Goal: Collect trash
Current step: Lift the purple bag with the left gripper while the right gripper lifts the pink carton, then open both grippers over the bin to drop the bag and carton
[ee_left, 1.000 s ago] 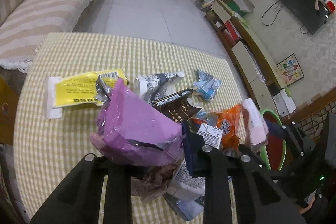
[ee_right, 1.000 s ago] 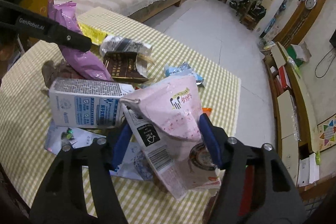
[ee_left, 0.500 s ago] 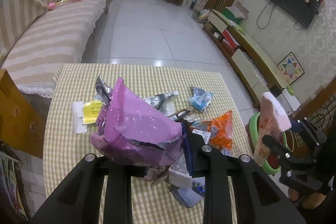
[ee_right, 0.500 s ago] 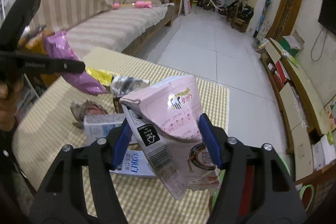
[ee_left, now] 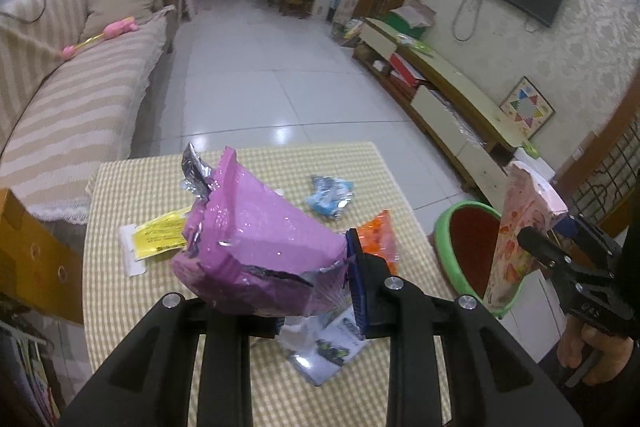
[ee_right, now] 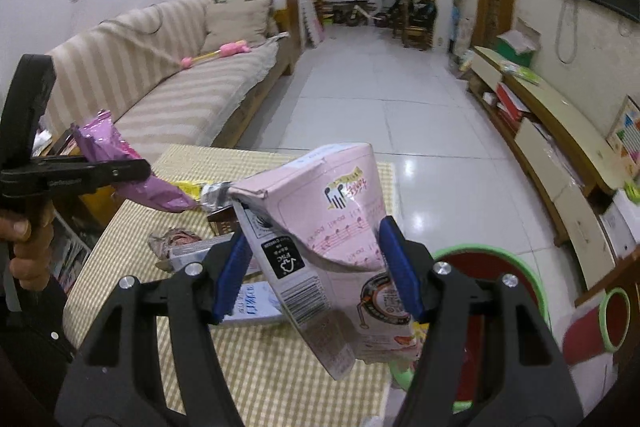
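My left gripper is shut on a crumpled purple foil bag and holds it above the checked table. My right gripper is shut on a flattened pink carton; the carton also shows in the left wrist view, hanging over the green-rimmed red bin beside the table's right edge. On the table lie a yellow wrapper, a blue wrapper, an orange wrapper and a white-blue carton.
A striped sofa stands left of the table. A low TV cabinet runs along the right wall. A second small green-rimmed bin lies at the far right. A white tiled floor stretches beyond the table.
Both grippers have risen and drawn back from the table with their loads. The pink carton has moved right, over the bin.
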`<state>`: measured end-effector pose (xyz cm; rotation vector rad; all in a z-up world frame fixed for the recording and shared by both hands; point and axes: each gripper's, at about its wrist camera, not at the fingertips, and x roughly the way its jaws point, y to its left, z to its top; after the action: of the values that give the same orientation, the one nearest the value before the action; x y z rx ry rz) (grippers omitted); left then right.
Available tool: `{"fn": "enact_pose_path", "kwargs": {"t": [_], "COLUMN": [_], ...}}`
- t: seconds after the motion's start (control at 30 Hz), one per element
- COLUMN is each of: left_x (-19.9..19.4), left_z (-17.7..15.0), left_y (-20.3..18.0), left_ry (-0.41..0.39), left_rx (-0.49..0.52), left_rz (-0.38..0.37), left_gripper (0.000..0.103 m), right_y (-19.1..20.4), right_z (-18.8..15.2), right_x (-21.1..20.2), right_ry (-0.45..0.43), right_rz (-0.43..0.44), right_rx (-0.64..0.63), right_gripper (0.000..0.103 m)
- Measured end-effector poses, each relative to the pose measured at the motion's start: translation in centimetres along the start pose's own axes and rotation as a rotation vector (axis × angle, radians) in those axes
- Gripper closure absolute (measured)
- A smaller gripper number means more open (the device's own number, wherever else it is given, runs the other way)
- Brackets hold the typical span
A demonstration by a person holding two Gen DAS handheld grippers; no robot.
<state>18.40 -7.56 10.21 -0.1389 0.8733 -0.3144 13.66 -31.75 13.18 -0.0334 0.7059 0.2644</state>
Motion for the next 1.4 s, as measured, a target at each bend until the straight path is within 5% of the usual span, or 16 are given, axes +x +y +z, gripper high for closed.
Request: {"fn": "enact_pose_path", "kwargs": {"t": [0.7,1.4], "left_x": [4.4,11.2], "left_z": [1.2,-0.9], "left_y": [-14.7,-26.2], "left_ry": [0.084,0.218], "left_rx": [0.184,0.371], "left_rz": [-0.256,-0.314], "left_gripper": [0.08,0.079], "right_y": [-13.2,-18.7], "right_z": [-2.1,-3.9], "right_x": [-3.5,-1.9], "right_ry": [-0.033,0.002], "right_rz": [-0.2,-0.279], "right_rx": [0.28,0.424], "right_gripper": [0.042,0.042]}}
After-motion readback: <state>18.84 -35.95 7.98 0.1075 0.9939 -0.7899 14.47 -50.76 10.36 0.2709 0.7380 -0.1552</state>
